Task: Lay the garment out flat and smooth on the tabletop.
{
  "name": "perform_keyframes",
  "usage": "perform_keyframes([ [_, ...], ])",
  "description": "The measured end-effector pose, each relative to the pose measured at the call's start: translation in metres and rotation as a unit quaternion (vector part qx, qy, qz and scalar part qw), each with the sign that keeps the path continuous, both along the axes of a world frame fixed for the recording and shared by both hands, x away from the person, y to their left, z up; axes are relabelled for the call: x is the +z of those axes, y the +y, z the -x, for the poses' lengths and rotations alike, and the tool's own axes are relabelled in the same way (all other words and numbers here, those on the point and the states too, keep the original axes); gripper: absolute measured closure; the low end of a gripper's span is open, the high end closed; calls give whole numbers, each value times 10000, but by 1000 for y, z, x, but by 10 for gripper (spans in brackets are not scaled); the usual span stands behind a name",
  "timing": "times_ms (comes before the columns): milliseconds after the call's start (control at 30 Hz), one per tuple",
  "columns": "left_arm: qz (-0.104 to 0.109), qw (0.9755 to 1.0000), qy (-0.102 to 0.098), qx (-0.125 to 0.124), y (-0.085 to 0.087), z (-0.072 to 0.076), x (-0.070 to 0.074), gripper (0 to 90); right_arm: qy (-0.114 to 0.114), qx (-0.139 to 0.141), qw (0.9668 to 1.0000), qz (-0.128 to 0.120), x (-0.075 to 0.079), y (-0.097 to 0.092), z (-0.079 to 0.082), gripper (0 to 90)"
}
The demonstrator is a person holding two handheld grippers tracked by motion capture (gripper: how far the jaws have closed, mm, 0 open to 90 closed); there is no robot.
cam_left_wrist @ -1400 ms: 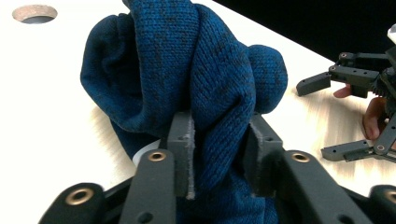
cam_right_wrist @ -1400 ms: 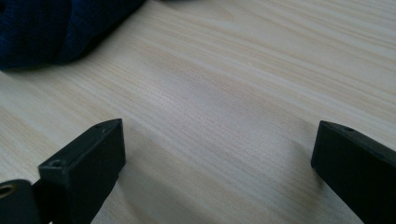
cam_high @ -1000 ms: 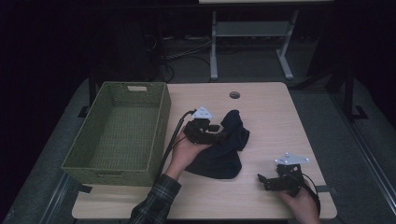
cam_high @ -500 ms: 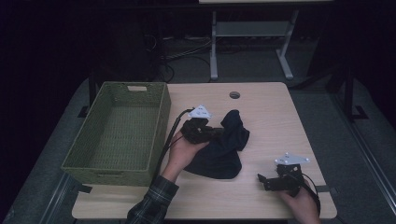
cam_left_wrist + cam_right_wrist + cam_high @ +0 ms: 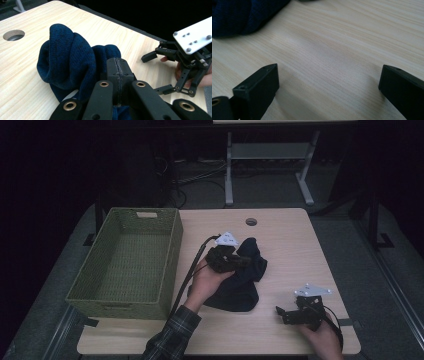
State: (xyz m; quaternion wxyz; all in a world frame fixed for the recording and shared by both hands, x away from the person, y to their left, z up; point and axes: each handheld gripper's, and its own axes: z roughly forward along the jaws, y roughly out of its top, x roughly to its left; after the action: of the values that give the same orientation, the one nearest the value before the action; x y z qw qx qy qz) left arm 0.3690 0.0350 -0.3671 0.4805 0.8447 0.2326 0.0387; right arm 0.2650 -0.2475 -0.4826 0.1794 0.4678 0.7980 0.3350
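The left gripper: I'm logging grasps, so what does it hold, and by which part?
The left gripper is shut on the dark blue knit cloth, pinching a bunched fold at its near edge. The right gripper stands open over bare table, holding nothing.

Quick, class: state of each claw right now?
Left claw: closed, pinching a fold of the dark blue knitted cloth.
Right claw: open, holding nothing, over the table.
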Motion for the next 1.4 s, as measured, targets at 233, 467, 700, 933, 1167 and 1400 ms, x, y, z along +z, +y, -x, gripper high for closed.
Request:
perform_keyframes([
  [233,-155,9997,-18,190,4,-13,-3,897,-3,-6,10000,4,0,0,0,26],
  [467,-229,9991,-9,348,9,-25,-8,897,-4,-4,10000,2,0,0,0,26],
  [700,-356,9978,-25,566,17,-37,-15,897,-2,-4,10000,1,0,0,0,26],
  [933,-457,9954,-12,842,28,-53,-24,898,2,-6,10000,-3,0,0,0,26],
  [1167,-558,9920,71,1127,37,-69,-32,898,5,-8,10000,-17,0,0,0,26],
  [1400,-822,9864,-43,1425,41,-77,-37,898,0,-9,10000,-11,0,0,0,26],
])
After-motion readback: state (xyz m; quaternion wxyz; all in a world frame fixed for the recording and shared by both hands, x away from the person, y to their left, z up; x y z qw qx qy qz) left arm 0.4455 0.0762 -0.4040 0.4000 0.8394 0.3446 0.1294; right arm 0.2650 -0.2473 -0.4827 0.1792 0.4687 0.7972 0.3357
